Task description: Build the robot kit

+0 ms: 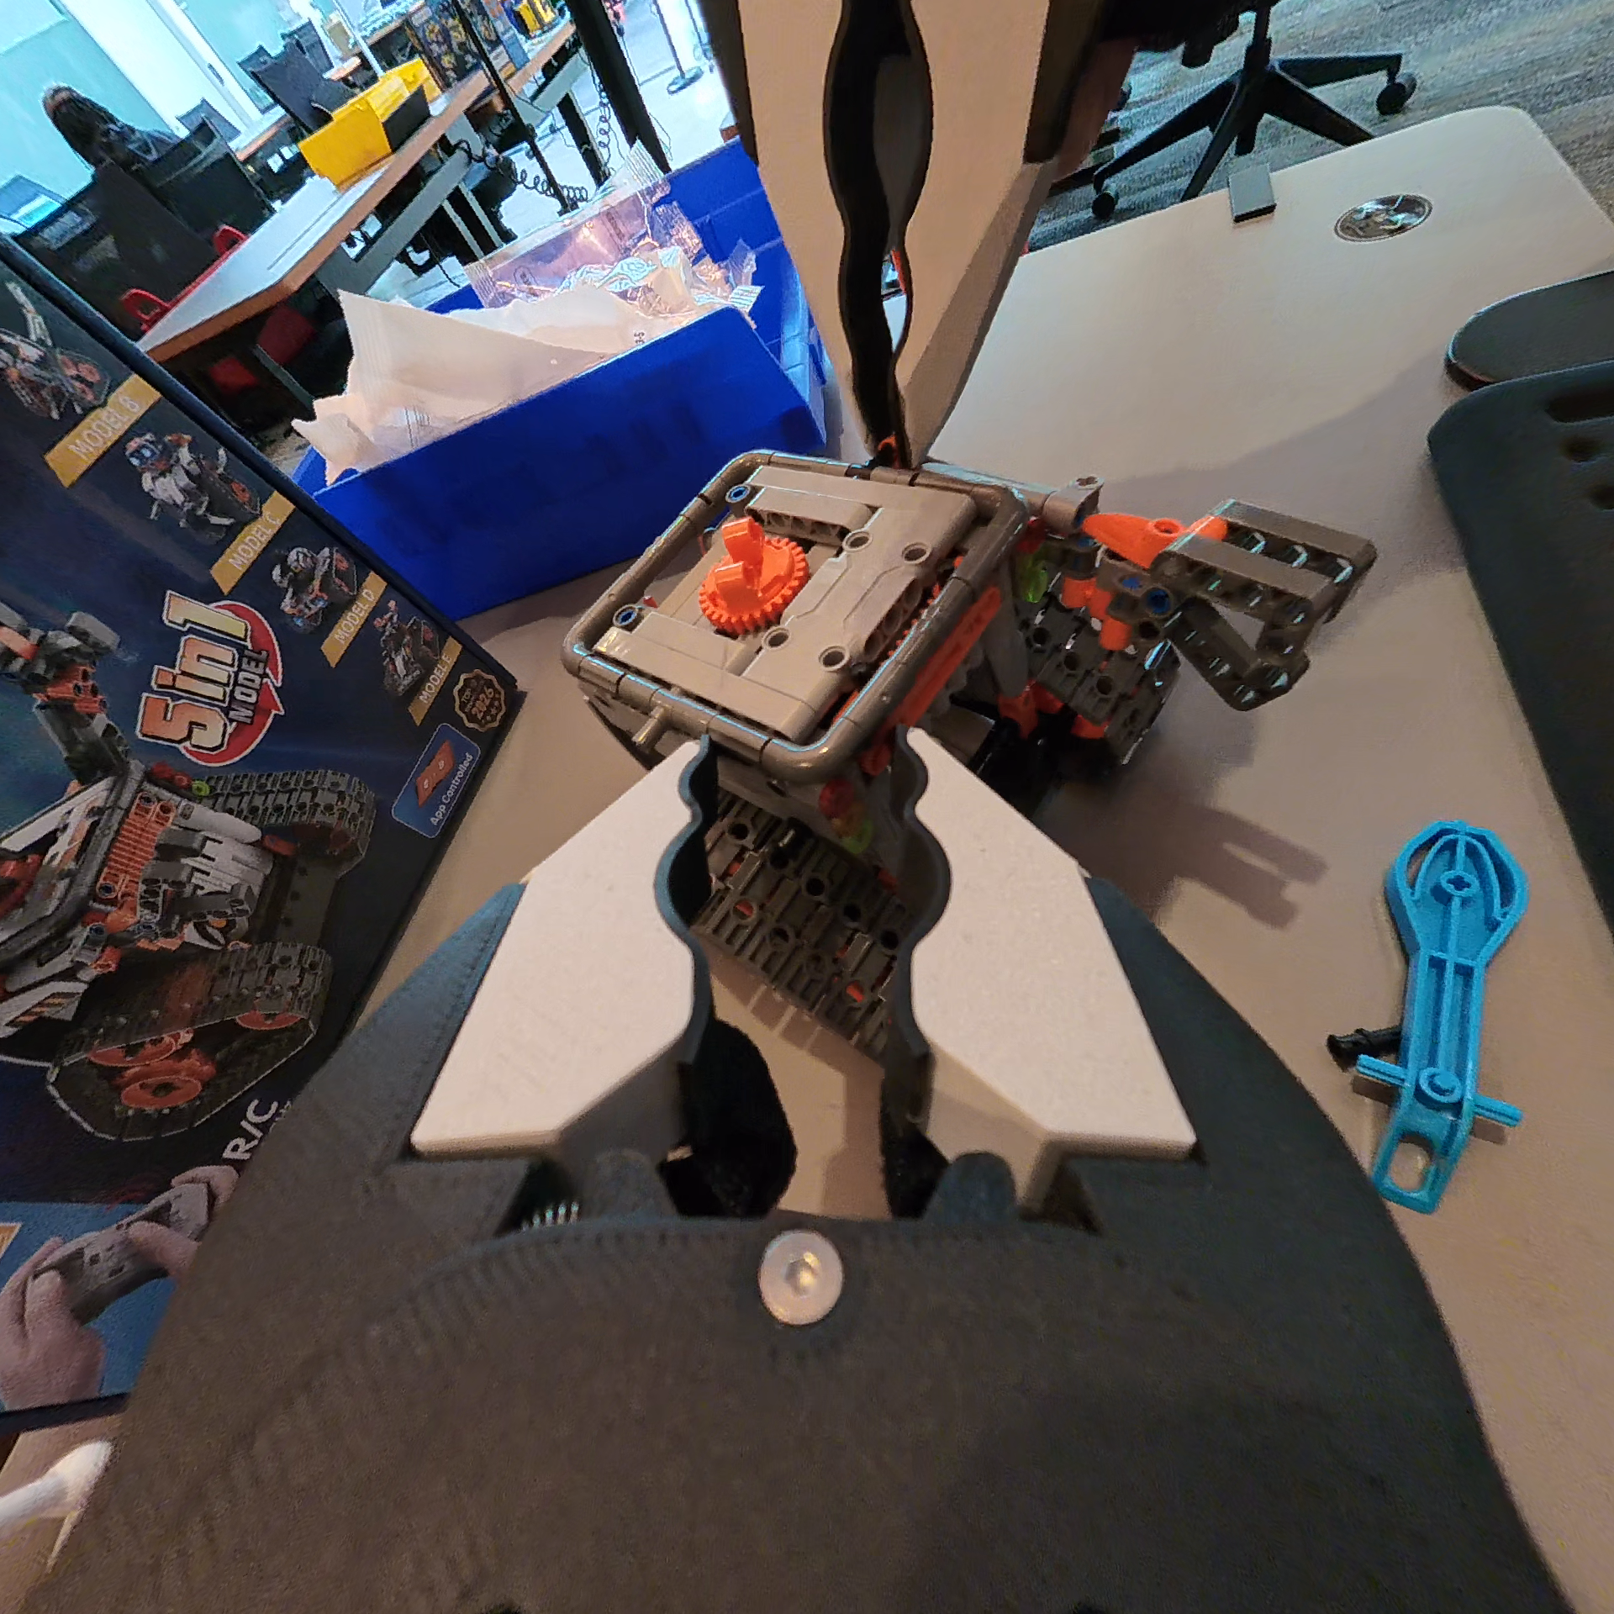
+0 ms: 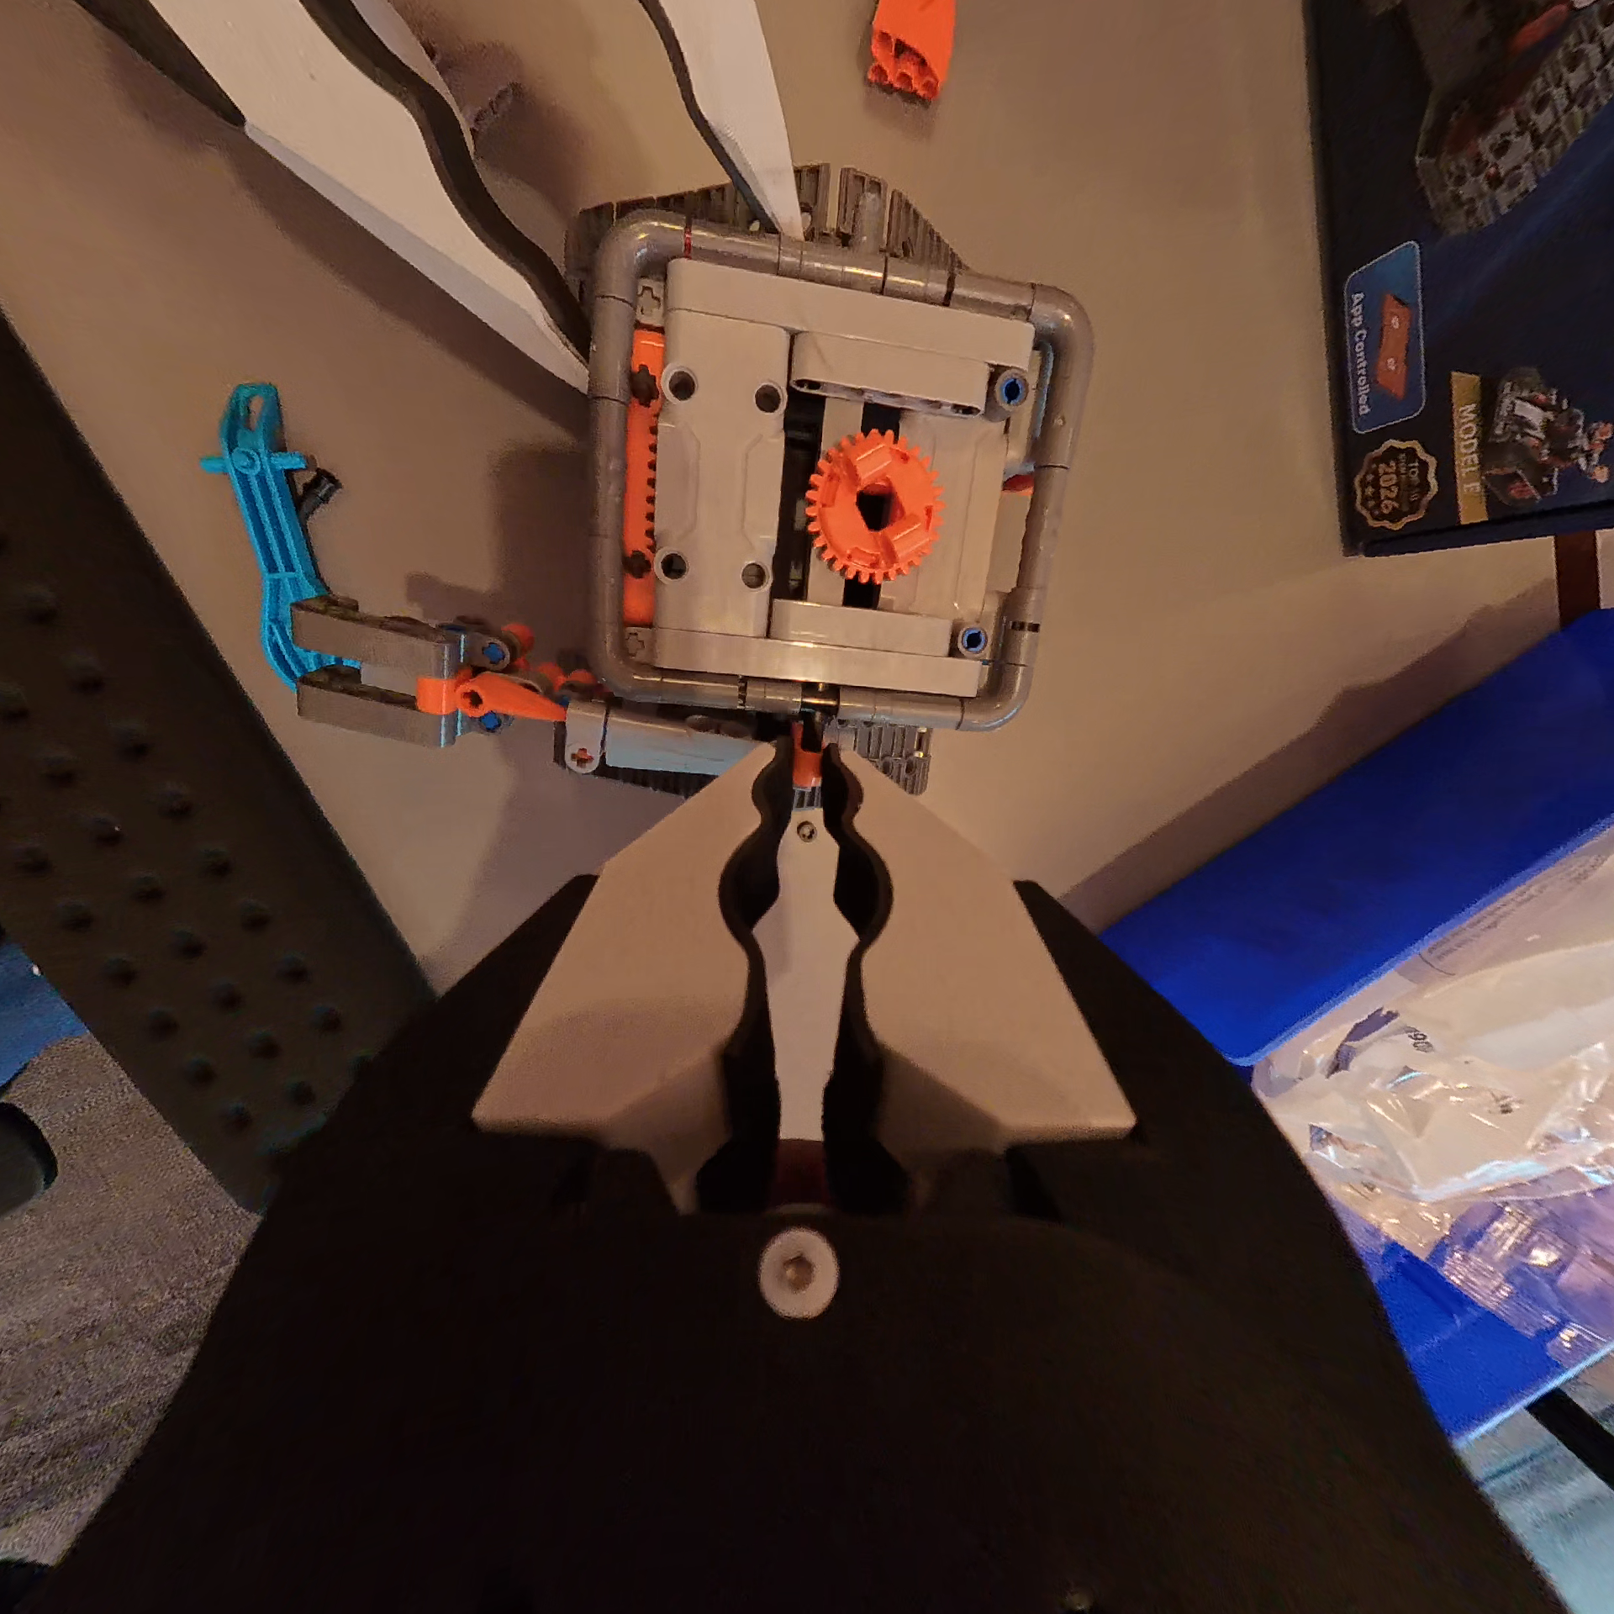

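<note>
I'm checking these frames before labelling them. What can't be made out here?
- Left wrist view: the model's lower side, hidden behind the left gripper.
- Right wrist view: what the orange piece in the right gripper joins to, hidden under the grey frame.
- Right wrist view: orange part, cut off by the top edge.

Bright, cool daylight in left wrist view; dim, warm cast in right. Soft shadows on the surface (image 1: 1223, 367). Strong fisheye bending at edges; corners blurred.
</note>
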Motion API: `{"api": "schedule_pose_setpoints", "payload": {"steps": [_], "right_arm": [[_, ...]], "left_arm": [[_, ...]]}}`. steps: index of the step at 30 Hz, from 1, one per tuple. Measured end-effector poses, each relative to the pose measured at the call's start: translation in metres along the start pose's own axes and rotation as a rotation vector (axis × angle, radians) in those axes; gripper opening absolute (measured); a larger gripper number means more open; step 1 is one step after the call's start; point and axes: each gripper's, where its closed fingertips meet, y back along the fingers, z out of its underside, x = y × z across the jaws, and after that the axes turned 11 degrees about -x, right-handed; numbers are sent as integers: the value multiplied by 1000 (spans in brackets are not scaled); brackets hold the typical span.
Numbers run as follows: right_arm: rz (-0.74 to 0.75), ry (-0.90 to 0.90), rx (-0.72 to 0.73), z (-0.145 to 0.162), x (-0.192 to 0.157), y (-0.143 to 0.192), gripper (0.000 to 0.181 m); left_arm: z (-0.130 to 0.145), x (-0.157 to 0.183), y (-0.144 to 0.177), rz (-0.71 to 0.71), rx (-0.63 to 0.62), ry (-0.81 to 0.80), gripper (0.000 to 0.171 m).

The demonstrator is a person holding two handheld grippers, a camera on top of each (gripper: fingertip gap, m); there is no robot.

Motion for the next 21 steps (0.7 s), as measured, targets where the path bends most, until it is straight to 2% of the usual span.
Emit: {"api": "schedule_pose_setpoints", "payload": {"steps": [3,6,16,21], "right_arm": [[-15,1,7,-1,0,0,2],[-46,-27,79,-1,0,1,2],[-81,-137,494,-2,2,1,4],[-48,-150,672,-2,2,1,4]], "left_arm": [[0,0,0,-3,-4,-1,37],[1,0,0,-5,-2,-1,37],[2,1,-1,-1,-5,-4,43],[1,0,0,11,10,27,40]]}}
